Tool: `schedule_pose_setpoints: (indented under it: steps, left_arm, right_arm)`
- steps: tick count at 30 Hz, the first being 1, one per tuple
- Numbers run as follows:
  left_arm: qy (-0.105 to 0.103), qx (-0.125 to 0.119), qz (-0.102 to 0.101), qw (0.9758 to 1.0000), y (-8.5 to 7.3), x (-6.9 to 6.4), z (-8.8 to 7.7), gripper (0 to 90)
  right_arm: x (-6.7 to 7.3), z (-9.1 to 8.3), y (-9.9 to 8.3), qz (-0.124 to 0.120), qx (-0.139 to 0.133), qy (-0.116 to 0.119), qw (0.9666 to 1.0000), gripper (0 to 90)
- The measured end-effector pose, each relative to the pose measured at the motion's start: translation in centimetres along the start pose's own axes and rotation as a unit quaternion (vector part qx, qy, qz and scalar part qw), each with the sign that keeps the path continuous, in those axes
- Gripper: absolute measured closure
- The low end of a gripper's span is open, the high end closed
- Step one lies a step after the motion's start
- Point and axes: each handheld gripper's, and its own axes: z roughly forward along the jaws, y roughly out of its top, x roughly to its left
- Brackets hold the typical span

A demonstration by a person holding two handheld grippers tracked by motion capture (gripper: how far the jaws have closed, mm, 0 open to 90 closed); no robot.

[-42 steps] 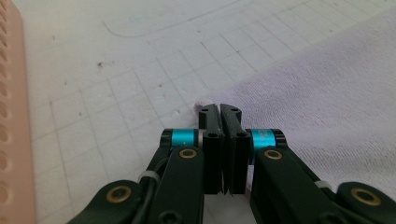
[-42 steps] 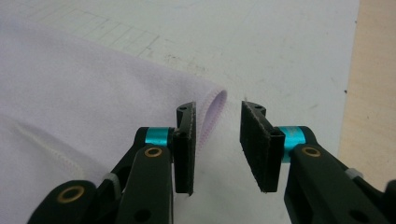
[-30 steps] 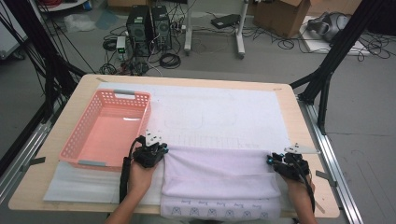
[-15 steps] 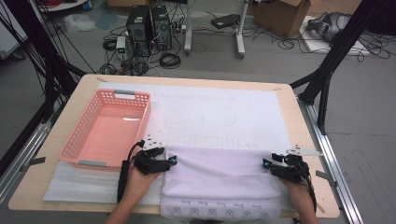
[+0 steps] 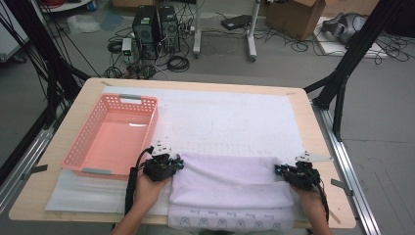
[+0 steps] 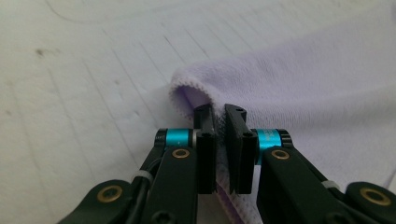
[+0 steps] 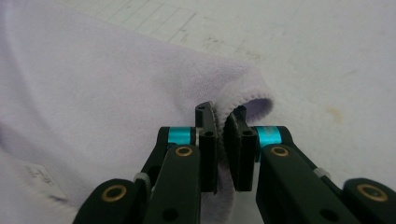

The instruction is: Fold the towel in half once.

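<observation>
With left gripper (image 6: 219, 122) and right gripper (image 7: 220, 122) freshly clamped on the lilac towel's (image 5: 230, 178) folded corners, lift both evenly, keeping the fold taut

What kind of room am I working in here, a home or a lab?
Most likely a lab or robotics workshop, not a home. Behind the wooden table stand computer towers amid loose cables on a bare floor, black frame struts flank the table, and a cardboard box sits beyond.
</observation>
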Motion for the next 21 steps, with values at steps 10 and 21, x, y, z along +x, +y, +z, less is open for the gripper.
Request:
schedule_pose_setpoints:
  steps: [10, 21]
  left_arm:
    - [0.026, -0.051, -0.021, 0.9982, 4.9, 1.3, 1.7, 83.3]
    - [0.085, -0.072, -0.043, 0.9929, 9.1, 5.0, 5.1, 83.7]
  right_arm:
    - [-2.3, 0.1, 2.5, 0.007, -0.042, -0.040, 0.9983, 84.7]
    - [-4.8, 4.5, 9.1, 0.019, -0.031, -0.092, 0.9951, 84.5]
